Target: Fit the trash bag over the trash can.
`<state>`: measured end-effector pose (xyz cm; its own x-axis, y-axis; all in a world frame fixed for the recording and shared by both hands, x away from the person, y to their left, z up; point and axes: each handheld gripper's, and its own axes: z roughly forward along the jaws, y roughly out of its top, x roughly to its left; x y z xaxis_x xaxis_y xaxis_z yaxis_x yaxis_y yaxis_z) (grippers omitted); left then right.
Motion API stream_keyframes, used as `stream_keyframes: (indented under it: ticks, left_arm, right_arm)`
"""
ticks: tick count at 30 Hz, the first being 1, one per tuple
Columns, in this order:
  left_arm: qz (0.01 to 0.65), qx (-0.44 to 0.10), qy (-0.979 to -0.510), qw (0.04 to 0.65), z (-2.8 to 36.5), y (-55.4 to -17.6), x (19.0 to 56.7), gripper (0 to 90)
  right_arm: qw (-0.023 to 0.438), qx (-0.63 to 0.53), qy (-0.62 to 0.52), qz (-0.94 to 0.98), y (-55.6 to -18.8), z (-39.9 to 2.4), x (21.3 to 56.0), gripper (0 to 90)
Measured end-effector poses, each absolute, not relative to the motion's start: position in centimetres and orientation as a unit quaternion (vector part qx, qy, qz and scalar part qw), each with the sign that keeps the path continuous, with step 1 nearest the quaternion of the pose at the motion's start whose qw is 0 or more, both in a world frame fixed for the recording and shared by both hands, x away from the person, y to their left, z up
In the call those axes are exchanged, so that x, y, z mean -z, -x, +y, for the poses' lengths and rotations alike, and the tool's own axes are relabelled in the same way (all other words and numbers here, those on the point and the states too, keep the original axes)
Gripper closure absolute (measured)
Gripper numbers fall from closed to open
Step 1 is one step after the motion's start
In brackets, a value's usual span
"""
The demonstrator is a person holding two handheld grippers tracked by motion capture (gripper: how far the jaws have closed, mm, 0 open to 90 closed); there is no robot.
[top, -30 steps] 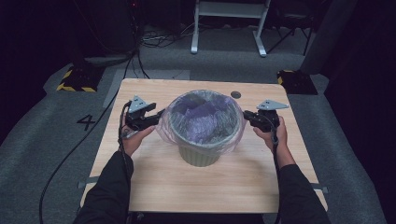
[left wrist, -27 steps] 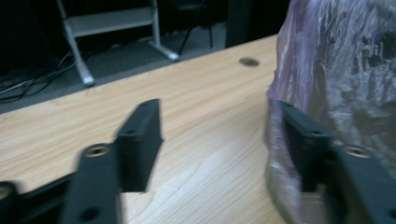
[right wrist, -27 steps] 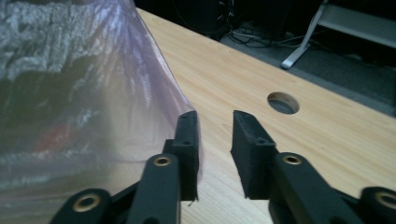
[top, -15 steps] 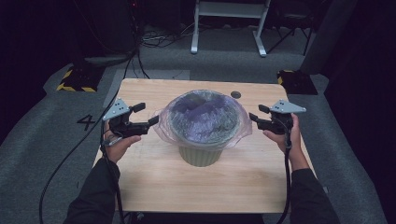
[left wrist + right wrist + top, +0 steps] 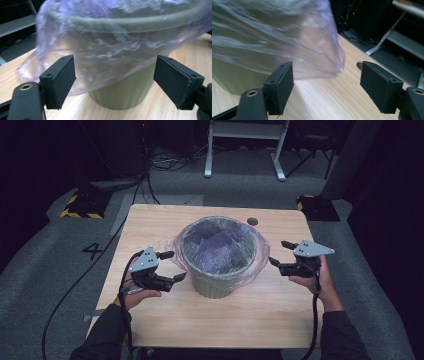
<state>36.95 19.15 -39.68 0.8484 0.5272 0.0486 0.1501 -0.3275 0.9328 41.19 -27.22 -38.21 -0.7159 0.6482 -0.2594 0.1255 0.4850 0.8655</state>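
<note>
Bin liner point(image 5: 260, 265), thin and purple, drapes over the rim of the green bin point(image 5: 216, 282), which stands mid-table. My left gripper point(image 5: 170, 266) has just been opening its jaws; they stand wide apart with nothing pressed between the pads, though in the left gripper view the liner's point(image 5: 105, 57) hanging skirt and the bin's point(image 5: 122, 95) ribbed wall lie just ahead of them. My right gripper point(image 5: 280, 254) has likewise just spread its jaws, empty, with the liner's point(image 5: 312, 50) loose edge ahead and bare wood beneath. From above, both grippers sit beside the bin, one on each flank, apart from it, on the wooden table point(image 5: 250, 320).
</note>
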Motion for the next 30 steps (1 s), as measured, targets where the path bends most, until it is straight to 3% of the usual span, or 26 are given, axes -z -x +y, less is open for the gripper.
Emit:
stream_keyframes:
  ticks: [6,13,17,19,21,30]
  left_arm:
    - [0.208,-0.184,-0.805,0.525,17.9,-37.3,40.0,32.2]
    - [0.201,-0.178,-0.808,0.525,18.0,-37.6,40.2,61.3]
    - [0.191,-0.188,-0.814,0.515,17.9,-37.4,40.3,80.5]
    - [0.195,-0.192,-0.815,0.511,17.8,-37.4,40.5,87.9]
    - [0.196,-0.190,-0.819,0.506,17.8,-37.4,40.7,89.4]
    - [0.198,-0.186,-0.835,0.478,17.3,-37.7,42.4,89.6]
  right_arm:
    - [0.304,-0.453,-0.187,0.817,-39.7,-25.3,38.0,31.2]
    - [0.313,-0.425,-0.146,0.837,-38.7,-23.2,38.9,30.5]
    - [0.305,-0.464,-0.148,0.818,-38.6,-23.5,38.6,70.1]
    - [0.307,-0.461,-0.142,0.820,-38.5,-23.5,38.7,81.7]
    - [0.299,-0.461,-0.137,0.825,-38.5,-23.5,39.0,90.0]
    - [0.256,-0.447,-0.150,0.844,-38.9,-23.8,41.7,90.0]
